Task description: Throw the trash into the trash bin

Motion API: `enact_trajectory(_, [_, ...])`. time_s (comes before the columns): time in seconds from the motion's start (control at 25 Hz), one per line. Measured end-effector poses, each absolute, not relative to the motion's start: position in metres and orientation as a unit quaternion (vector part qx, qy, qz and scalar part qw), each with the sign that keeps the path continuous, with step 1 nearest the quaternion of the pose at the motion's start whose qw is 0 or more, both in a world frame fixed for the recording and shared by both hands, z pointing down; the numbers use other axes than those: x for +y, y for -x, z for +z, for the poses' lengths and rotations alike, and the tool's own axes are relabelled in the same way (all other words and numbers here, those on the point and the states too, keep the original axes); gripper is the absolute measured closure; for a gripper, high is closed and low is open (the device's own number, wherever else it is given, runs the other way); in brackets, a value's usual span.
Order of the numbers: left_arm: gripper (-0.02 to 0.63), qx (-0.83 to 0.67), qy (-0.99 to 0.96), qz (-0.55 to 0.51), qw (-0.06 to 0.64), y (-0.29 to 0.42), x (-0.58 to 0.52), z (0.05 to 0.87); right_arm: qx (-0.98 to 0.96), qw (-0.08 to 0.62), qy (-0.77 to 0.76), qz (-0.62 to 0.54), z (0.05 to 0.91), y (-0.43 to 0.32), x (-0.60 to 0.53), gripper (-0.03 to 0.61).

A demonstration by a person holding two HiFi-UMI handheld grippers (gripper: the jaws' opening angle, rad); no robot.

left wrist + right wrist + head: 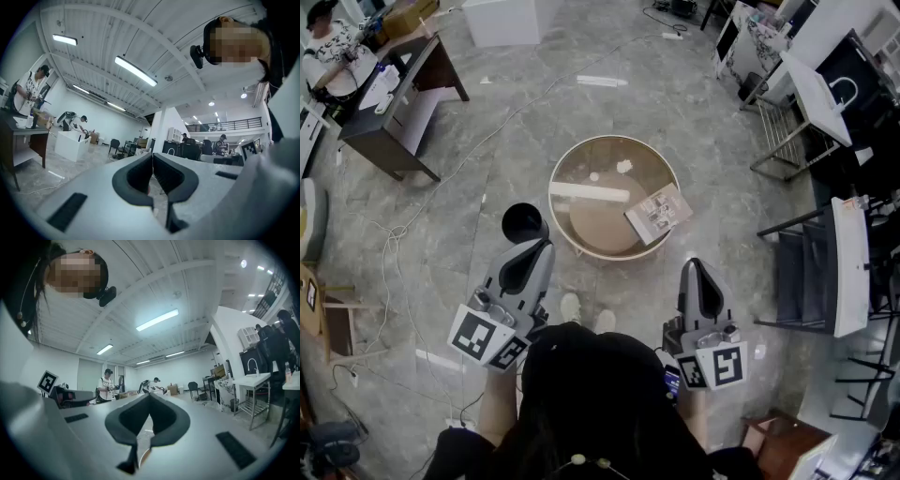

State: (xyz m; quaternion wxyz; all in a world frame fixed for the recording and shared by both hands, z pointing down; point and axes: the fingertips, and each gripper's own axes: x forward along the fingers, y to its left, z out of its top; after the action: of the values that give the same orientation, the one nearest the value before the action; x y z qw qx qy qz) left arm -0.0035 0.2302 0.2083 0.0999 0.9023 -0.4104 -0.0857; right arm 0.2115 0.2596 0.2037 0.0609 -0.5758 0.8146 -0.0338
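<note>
In the head view a round table [565,155] with a pale rim stands on the floor ahead of me. On it lie a long white strip [589,191], a crumpled white scrap [624,166], a tiny white bit [593,176] and a printed booklet [658,213] at its right rim. A black trash bin [524,223] stands on the floor by the table's left front. My left gripper [541,247] is held level just short of the bin, shut and empty. My right gripper [695,266] is near the table's right front, also shut with nothing in it. Both gripper views [152,155] [149,396] show the jaws meeting.
A dark desk [398,103] with a seated person [333,56] is at the far left. A white box [502,19] stands at the back. Folding chairs and racks [825,272] line the right side. Cables [394,244] trail over the grey floor on the left.
</note>
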Motion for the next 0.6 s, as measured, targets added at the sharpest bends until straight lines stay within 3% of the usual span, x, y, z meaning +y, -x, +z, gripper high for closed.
enact_trajectory(0.6, [0.606,-0.399,-0.907,-0.090,0.097,0.013,0.228,0.206,0.823,0.084,0.561,-0.038,0.197,-0.198,0.258,0.577])
